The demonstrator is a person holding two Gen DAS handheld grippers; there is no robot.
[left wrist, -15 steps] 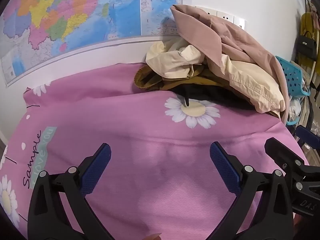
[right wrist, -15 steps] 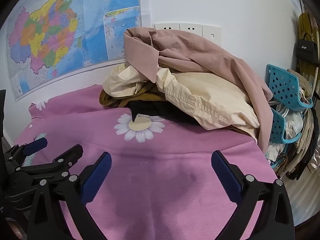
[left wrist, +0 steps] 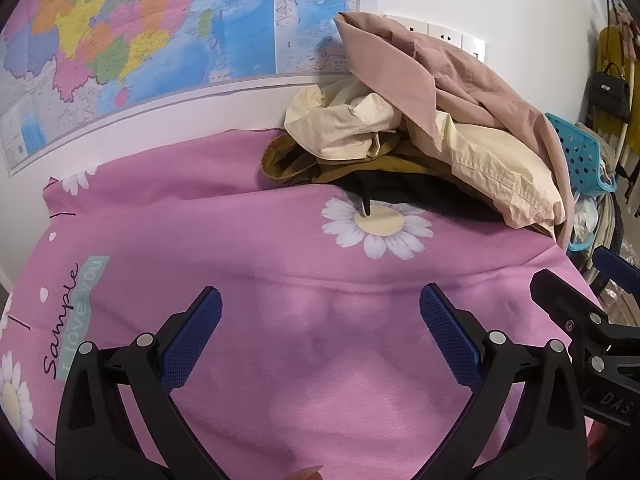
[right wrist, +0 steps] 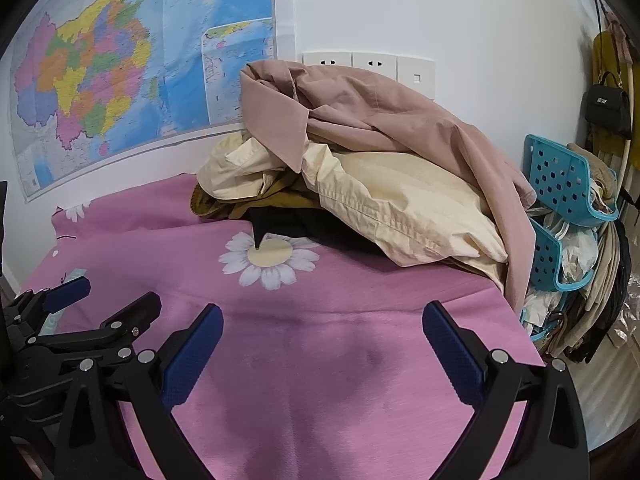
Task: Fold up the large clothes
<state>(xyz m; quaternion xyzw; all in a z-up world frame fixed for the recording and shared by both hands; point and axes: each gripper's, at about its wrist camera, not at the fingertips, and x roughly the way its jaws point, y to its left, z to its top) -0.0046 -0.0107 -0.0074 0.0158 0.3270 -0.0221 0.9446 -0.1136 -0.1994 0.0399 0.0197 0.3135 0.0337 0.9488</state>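
In the left wrist view, the left gripper (left wrist: pixel 320 312) hung over the pink sheet (left wrist: pixel 240 240) with its jaws spread wide and nothing between them; its blue pads (left wrist: pixel 192 344) faced each other across bare pink cloth. The sheet carried a daisy print (left wrist: pixel 378 226) beyond the gripper and the words "Sample I love you" toward the left edge. The clothes pile (left wrist: pixel 432 136) lay at the far side of the sheet against the wall, well apart from the left gripper: a dusty pink garment (left wrist: pixel 460 76) on top, a cream one (left wrist: pixel 492 160) under it, then a mustard piece (left wrist: pixel 304 160) and a black piece (left wrist: pixel 408 192) whose tip touched the daisy's centre. A map (left wrist: pixel 140 48) hung on the wall behind, a blue basket (left wrist: pixel 580 152) stood to the right of the pile, and the right gripper (left wrist: pixel 576 280) showed at the right edge, its fingers parted. In the right wrist view, the right gripper (right wrist: pixel 322 320) was likewise wide apart and empty above the sheet (right wrist: pixel 360 300), with the pile (right wrist: pixel 380 168) ahead and slightly right, near the wall sockets (right wrist: pixel 368 64). The pink garment (right wrist: pixel 380 112) draped over the cream one (right wrist: pixel 400 200) and down the pile's right side, just beside the basket (right wrist: pixel 560 176). A black handbag (right wrist: pixel 606 108) hung on the wall at far right. The left gripper (right wrist: pixel 100 296) appeared at the lower left, jaws parted, close above the sheet.
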